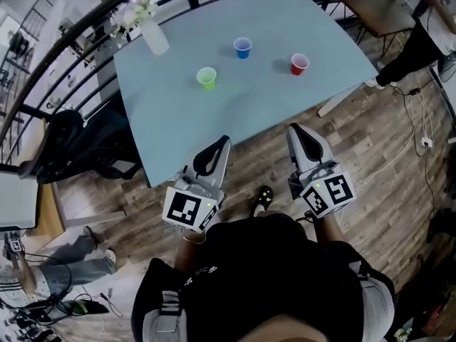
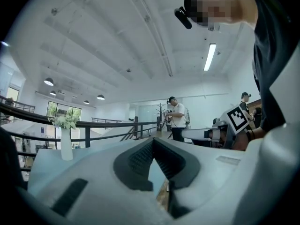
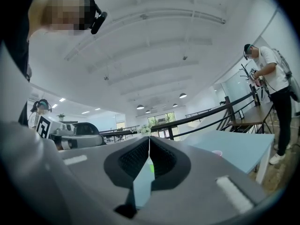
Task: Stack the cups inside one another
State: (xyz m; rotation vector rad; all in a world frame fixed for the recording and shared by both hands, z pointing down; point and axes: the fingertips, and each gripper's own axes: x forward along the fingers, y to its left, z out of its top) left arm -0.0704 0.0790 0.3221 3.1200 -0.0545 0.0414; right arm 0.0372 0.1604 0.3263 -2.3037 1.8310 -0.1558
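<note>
Three cups stand apart and upright on the light blue table [image 1: 178,120]: a green cup [image 1: 206,78] nearest me, a blue cup [image 1: 243,47] behind it, and a red cup [image 1: 299,63] to the right. My left gripper [image 1: 225,140] and right gripper [image 1: 292,128] hover side by side over the wooden floor just short of the table's near edge, both pointing level at it. Both are shut with nothing between the jaws. In the right gripper view a sliver of the green cup [image 3: 151,168] shows below the closed tips, and the red cup [image 3: 217,152] sits to the right.
A white vase with flowers [image 1: 152,33] stands at the table's far left corner. A black bag [image 1: 71,144] lies left of the table, by a dark railing [image 1: 85,27]. Another table [image 1: 374,6] and a person [image 1: 413,52] are at the right, with cables [image 1: 420,137] on the floor.
</note>
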